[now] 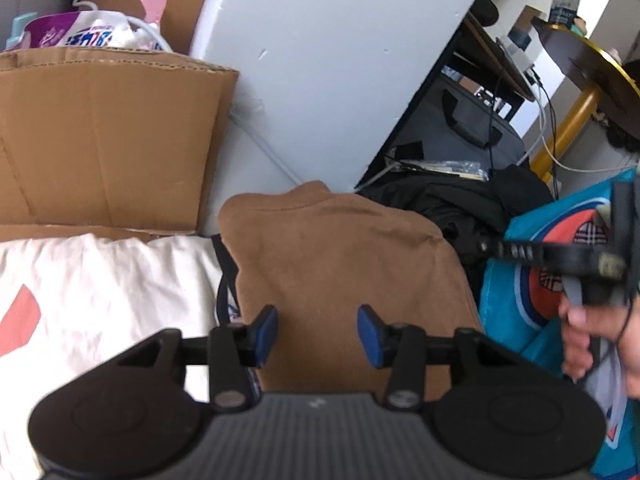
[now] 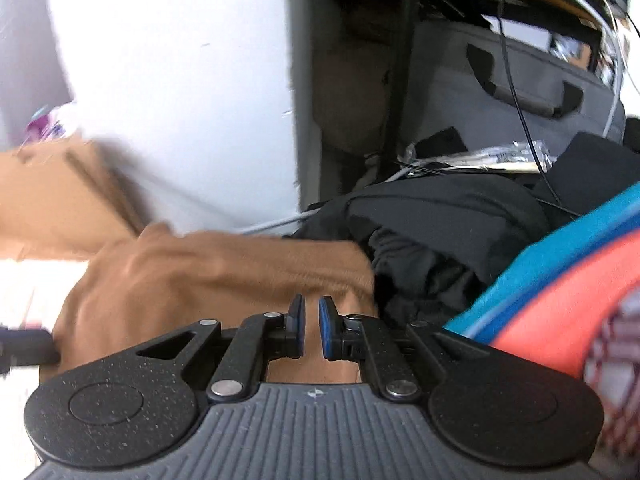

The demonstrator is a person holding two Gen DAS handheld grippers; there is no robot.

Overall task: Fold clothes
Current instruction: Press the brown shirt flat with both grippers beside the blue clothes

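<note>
the brown garment (image 1: 340,264) lies as a compact slab straight ahead of the left hand-held gripper (image 1: 318,334), long axis running away from it, jaws wide and empty above it; the right hand-held gripper (image 2: 312,330), nearly closed with nothing visibly between its pads, sits at the garment's right edge beside the black clothes (image 2: 440,232).

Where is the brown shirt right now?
In the left wrist view the brown shirt lies folded in the middle, between the white cloth on its left and the black clothes and teal garment on its right.
</note>
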